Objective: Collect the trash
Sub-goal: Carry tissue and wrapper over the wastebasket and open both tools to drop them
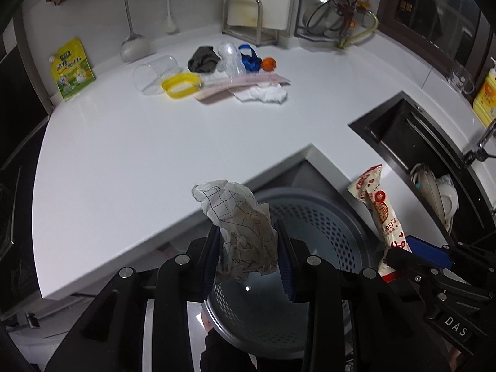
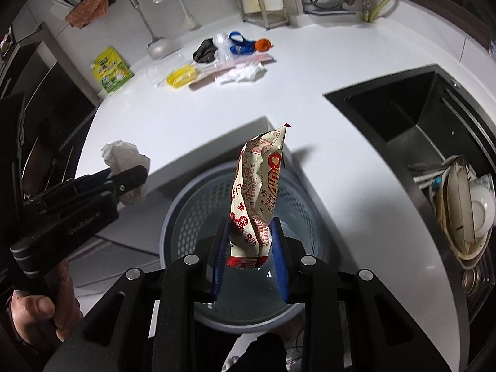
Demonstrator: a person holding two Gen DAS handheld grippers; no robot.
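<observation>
A: Left claw (image 1: 248, 260)?
B: Pinching a crumpled paper wrapper (image 1: 241, 226) between its pads, held up over the grey perforated bin (image 1: 325, 217).
A: Right claw (image 2: 249, 263)?
B: Clamped on a snack packet (image 2: 257, 198), red and cream print, standing upright in the jaws. Also above the bin, which sits in the notch of the white surface (image 1: 155, 142).
A: Both visible from the other side?
B: Yes. The right wrist view shows the left claw side-on with the paper, and a hand (image 2: 40, 310) on its handle.
A: Other trash?
B: A pile at the back of the surface: yellow ring (image 1: 181, 84), clear cup (image 1: 155, 73), dark rag (image 1: 203, 59), blue ribbon (image 1: 249, 59), white tissue (image 1: 263, 93).
A: Sink (image 2: 403, 117)?
B: On the right, dishes (image 2: 465, 210) stacked in it.
</observation>
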